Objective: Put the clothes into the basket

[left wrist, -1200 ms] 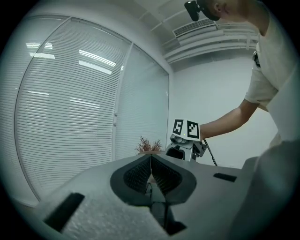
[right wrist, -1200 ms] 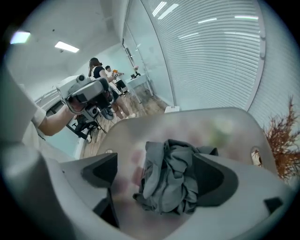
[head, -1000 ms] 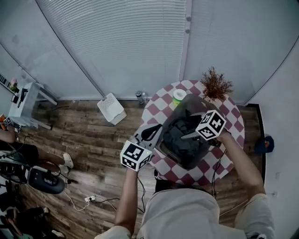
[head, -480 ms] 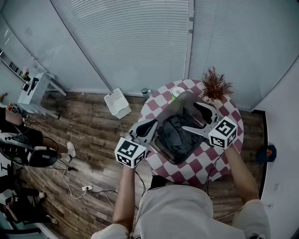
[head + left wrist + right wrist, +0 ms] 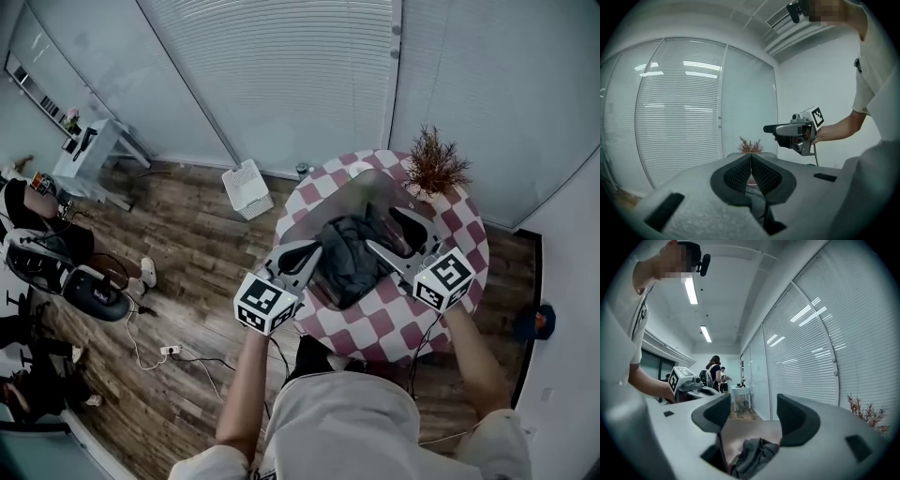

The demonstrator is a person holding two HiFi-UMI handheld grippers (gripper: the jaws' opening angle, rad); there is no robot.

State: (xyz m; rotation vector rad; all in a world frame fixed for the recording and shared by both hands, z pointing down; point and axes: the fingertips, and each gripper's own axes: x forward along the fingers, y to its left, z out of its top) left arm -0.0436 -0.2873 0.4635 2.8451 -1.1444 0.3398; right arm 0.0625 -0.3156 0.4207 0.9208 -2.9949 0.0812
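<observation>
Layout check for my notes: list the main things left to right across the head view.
Desk → white box → left claw → clothes → right claw, whose jaws have just been closing partway, apart and gripping nothing.

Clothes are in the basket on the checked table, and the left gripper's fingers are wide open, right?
No: the left gripper has its fingers closed together, as the left gripper view shows. The clothes are in the basket on the checked table.
</observation>
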